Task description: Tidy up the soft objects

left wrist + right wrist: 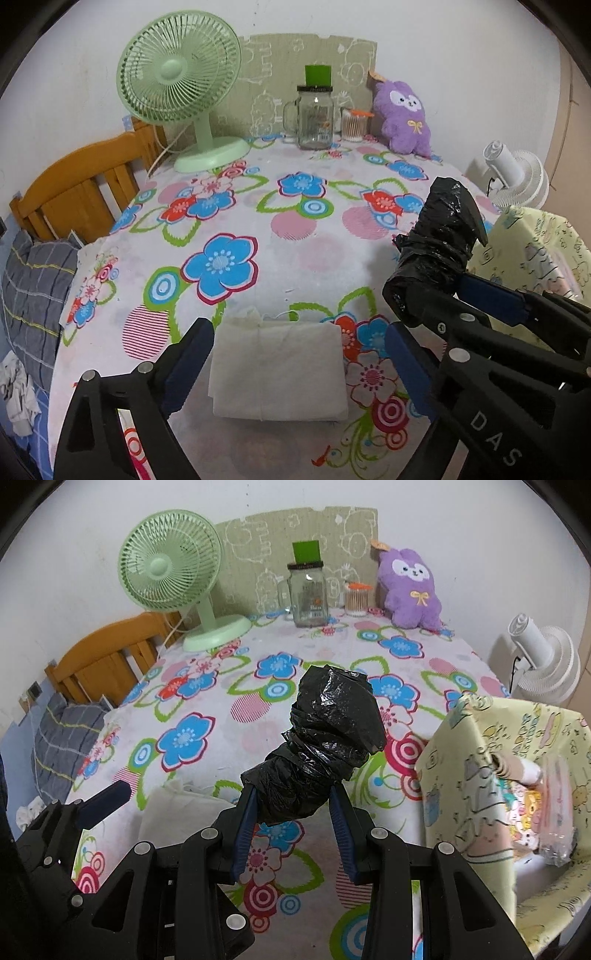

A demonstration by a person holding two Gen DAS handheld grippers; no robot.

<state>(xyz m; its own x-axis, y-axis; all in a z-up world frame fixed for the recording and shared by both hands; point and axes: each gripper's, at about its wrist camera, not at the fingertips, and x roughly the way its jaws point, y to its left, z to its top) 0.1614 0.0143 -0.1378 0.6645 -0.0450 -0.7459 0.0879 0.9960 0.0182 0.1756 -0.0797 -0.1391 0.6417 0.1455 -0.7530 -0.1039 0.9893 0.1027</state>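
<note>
A folded white cloth (279,369) lies on the flowered tablecloth (295,229) near the front edge. My left gripper (299,354) is open, its jaws on either side of the cloth's near end. My right gripper (291,805) is shut on a black plastic-bag roll (325,738) and holds it above the table; the roll (436,254) shows at the right in the left wrist view. The cloth (173,812) shows partly behind my left gripper in the right wrist view. A purple plush toy (404,116) sits at the back right.
A green desk fan (181,92), a glass jar (314,118) with a green block on top and a cotton-swab tub (354,125) stand at the back. A yellow patterned box (517,782) sits off the right edge. A white fan (546,664) and wooden headboard (81,184) flank the table.
</note>
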